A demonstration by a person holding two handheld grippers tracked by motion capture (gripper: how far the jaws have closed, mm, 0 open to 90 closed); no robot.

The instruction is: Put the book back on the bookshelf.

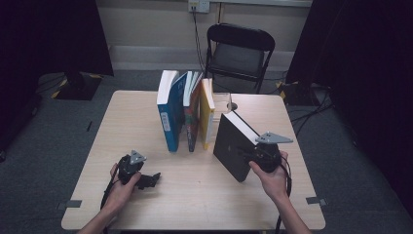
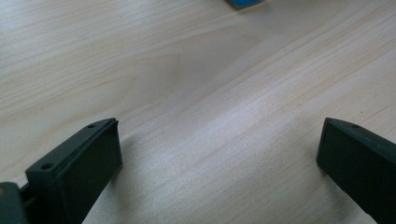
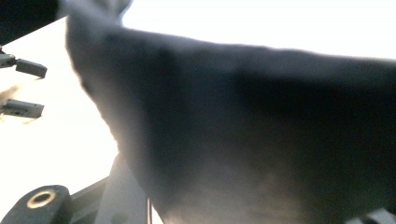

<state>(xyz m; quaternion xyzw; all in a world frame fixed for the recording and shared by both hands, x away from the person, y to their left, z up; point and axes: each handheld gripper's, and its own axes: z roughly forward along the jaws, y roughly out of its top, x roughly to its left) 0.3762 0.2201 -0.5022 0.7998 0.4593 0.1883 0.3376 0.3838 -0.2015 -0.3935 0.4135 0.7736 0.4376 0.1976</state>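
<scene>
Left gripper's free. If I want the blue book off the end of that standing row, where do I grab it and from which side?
Grip the blue book by its spine edge, which faces you, jaws across the two covers, probably coming in from the near side. It stands upright at the row's left end with bare table beside it, and the left gripper stands open on that side.

Your right gripper (image 1: 251, 157) is clamped on a black book (image 1: 234, 146), which tilts with its lower corner near the table (image 1: 136, 122) and its white page edge facing up. Just to its left, 3 books stand upright in a row: a blue book (image 1: 169, 114), a red-spined book (image 1: 192, 114) and a yellow book (image 1: 207, 114). Your left gripper (image 1: 151, 179) rests low on the table, well apart from them. A black folding chair (image 1: 238, 51) stands beyond the table.
</scene>
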